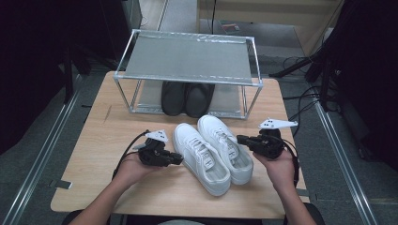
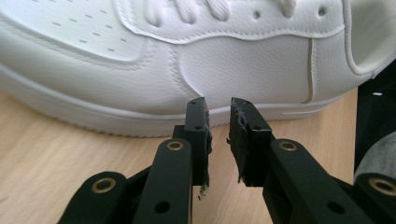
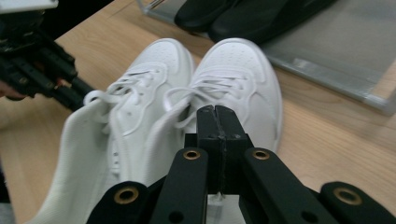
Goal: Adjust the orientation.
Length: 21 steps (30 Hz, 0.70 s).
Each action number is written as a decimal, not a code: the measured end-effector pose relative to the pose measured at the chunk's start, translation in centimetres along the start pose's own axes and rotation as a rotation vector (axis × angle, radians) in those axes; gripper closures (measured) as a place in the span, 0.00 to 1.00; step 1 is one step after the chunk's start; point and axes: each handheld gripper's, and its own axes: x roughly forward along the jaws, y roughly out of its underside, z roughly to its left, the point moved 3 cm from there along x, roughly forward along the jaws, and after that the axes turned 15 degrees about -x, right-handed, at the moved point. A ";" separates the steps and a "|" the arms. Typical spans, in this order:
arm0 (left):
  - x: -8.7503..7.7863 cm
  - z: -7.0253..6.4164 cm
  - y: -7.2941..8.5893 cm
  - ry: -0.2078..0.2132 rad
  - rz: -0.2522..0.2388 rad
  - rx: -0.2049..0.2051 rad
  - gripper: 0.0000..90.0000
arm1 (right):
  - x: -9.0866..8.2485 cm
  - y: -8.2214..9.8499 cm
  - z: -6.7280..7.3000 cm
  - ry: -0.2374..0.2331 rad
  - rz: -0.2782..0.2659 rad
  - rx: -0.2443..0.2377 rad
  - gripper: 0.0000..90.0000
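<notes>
Two grippers are flanking the white sneakers (image 1: pixel 212 153) near the table's (image 1: pixel 94 140) front edge. Left gripper (image 2: pixel 217 109), jaws slightly spread and empty, is pointing at one sneaker's sidewall; right gripper (image 3: pixel 215 112), jaws pressed together, is hovering over the heels. Pushing with shut jaws is likely to shove a sneaker instead of gripping it.

It looked like a lab or recording room set up for tests, not a home. A small plywood desk (image 1: pixel 141 187) stood alone on grey carpet (image 1: pixel 37 154), with metal floor rails (image 1: pixel 42 150) running along its left and right sides. Black stands and loose cables (image 1: pixel 305 101) crowded the far right, and dark equipment filled the far left. On the desk's far half stood a bare metal shoe rack (image 1: pixel 187 58), staged like a prop.
</notes>
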 end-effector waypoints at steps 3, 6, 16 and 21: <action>-0.8 0.4 -0.1 -0.010 -0.018 -0.006 0.83 | 0.0 0.1 0.9 -0.025 0.006 -0.005 1.00; -1.2 0.8 -0.2 -0.022 -0.025 -0.009 0.80 | 0.4 0.4 2.1 -0.051 0.030 -0.019 1.00; -2.1 1.9 -0.7 -0.047 -0.051 -0.030 0.65 | 1.3 1.0 3.9 -0.067 0.075 -0.047 1.00; -2.2 2.0 -1.0 -0.053 -0.047 -0.022 0.62 | 1.4 1.0 3.9 -0.069 0.073 -0.038 1.00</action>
